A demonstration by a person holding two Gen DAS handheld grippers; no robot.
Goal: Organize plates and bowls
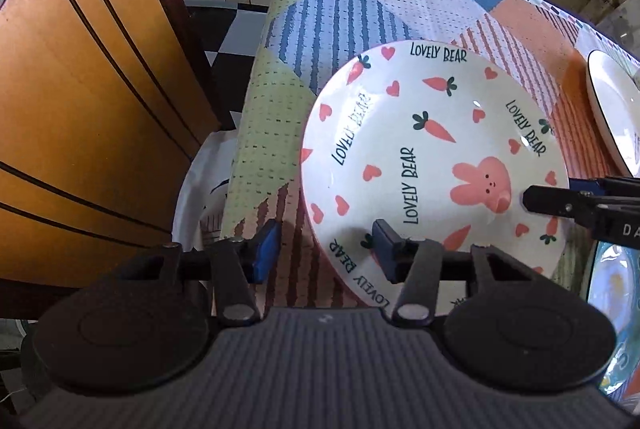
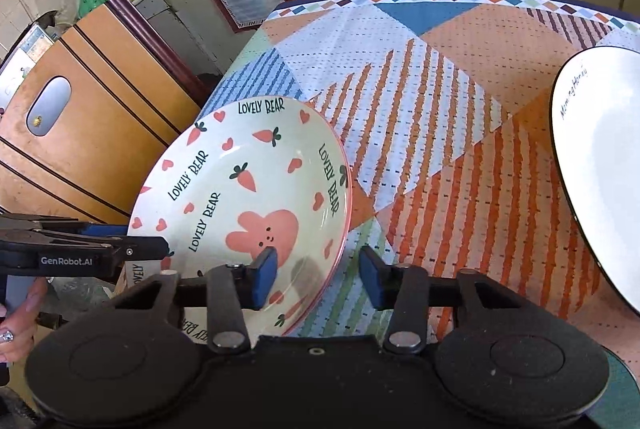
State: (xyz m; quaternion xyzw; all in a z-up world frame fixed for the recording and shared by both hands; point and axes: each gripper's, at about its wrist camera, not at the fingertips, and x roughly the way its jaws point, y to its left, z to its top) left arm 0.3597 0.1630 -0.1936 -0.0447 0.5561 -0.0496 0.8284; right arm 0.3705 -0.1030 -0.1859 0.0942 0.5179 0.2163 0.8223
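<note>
Both claws wide. Left claw point(image 1: 326, 249) straddles near-left rim of bunny plate point(image 1: 432, 165); right claw point(image 2: 318, 279) straddles its right rim.

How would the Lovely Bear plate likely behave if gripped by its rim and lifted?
The Lovely Bear plate looks like glazed ceramic, so probably rigid, breakable and slick against the pads. Its wide, shallow shape suggests it may tilt from a one-sided rim hold.
</note>
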